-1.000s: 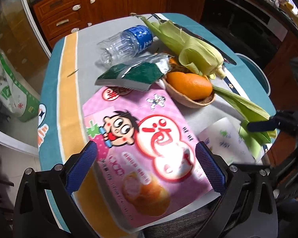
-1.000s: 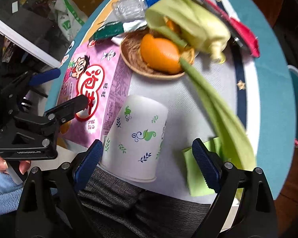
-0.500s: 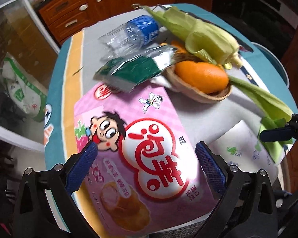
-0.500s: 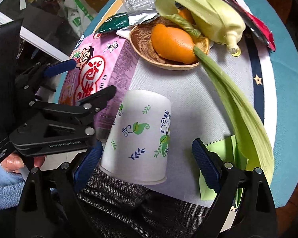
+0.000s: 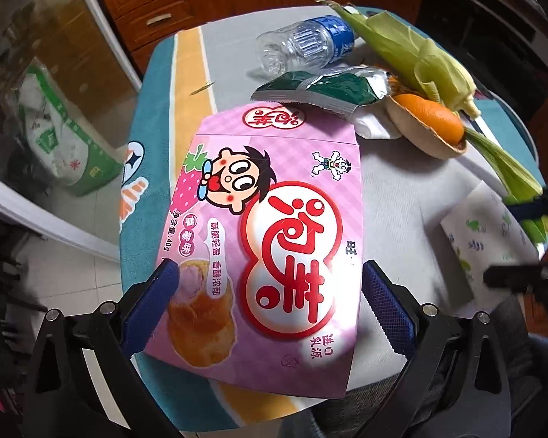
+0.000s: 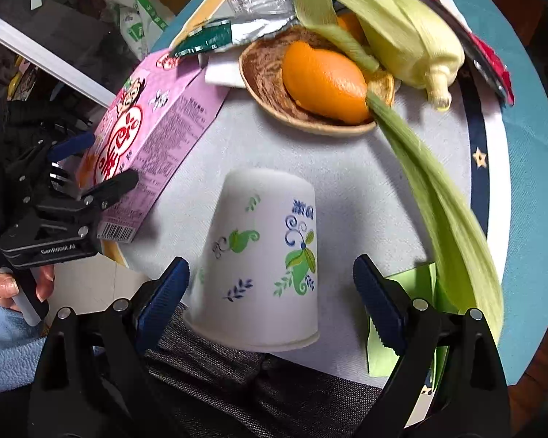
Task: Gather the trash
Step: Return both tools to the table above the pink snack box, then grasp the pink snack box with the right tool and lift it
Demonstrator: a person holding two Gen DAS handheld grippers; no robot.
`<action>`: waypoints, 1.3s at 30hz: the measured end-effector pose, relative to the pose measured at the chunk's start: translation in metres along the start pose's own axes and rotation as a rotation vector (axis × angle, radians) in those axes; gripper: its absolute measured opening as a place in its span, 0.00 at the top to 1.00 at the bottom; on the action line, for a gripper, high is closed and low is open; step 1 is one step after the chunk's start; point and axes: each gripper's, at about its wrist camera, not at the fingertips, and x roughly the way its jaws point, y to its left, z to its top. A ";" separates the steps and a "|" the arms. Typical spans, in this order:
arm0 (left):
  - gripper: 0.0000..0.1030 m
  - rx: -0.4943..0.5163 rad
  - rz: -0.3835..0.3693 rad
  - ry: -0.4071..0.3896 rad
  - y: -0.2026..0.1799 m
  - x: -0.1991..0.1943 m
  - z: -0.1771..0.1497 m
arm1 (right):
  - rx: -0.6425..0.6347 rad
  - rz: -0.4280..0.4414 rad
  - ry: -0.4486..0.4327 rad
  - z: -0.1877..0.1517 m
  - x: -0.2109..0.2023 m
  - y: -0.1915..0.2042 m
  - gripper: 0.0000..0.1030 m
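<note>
A pink snack box (image 5: 274,226) lies flat at the table's near edge. My left gripper (image 5: 270,292) is open, its jaws on either side of the box's near end, and also shows in the right wrist view (image 6: 91,168). A white paper cup (image 6: 263,259) with leaf print stands upside down at the near edge; my right gripper (image 6: 270,284) is open around it. The cup also shows in the left wrist view (image 5: 489,241). Further back lie a clear plastic bottle (image 5: 307,45), a green foil wrapper (image 5: 328,89) and corn husks (image 6: 394,33).
A wooden bowl (image 6: 270,84) holds orange peel (image 6: 321,80). A long green husk leaf (image 6: 442,204) and a green napkin (image 6: 413,314) lie right of the cup. A red wrapper (image 6: 489,58) lies at the far right. A green-white bag (image 5: 65,135) sits on the floor left of the table.
My left gripper moved forward and left until its jaws straddle the box's near end. My right gripper closed in on the upturned cup, which now sits between its jaws.
</note>
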 end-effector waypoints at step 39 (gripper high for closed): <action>0.02 -0.096 -0.128 -0.035 0.121 -0.007 -0.048 | -0.066 0.059 -0.077 0.133 0.037 0.091 0.43</action>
